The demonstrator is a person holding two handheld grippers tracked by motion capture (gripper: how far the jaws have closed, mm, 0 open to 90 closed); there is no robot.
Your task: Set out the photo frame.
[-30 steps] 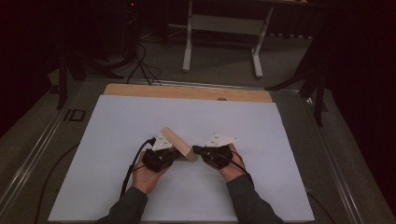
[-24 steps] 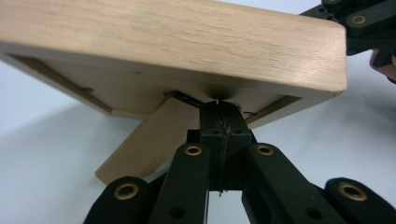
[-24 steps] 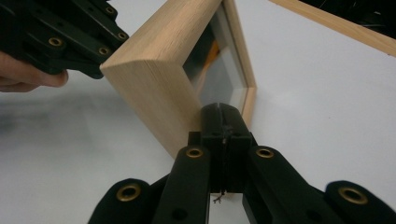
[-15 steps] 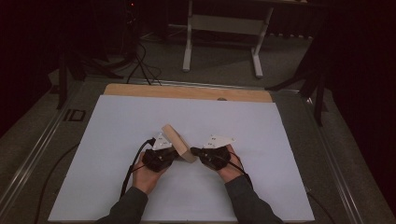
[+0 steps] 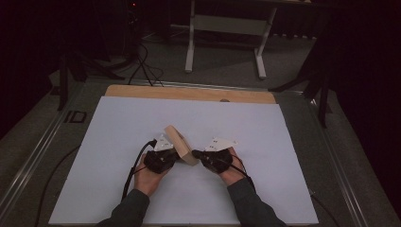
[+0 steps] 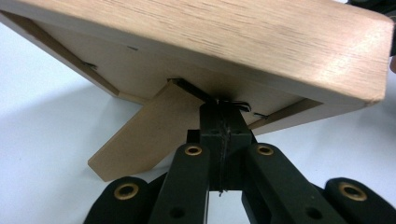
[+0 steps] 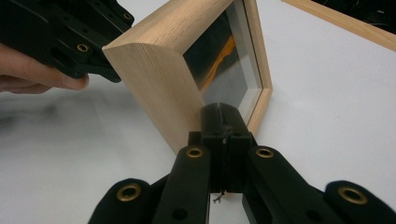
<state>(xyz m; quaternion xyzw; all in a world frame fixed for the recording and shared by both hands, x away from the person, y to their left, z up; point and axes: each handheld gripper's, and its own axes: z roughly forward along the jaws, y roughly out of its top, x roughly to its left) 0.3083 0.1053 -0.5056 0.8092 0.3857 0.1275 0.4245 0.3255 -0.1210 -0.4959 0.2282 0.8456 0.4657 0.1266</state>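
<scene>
the wooden picture frame (image 5: 180, 144) stands tilted mid-sheet, its back stand (image 6: 140, 135) already swung out. i have my left gripper (image 6: 223, 109) behind it and my right gripper (image 7: 223, 112) at its front, both shut, gripping nothing. what's left, i judge, is settling it upright.

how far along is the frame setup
Done: the wooden picture frame stands on the white table sheet, its back stand swung out. In hand: both shut tools, left tool behind, right tool at its front, steady it. Left: letting go.
</scene>
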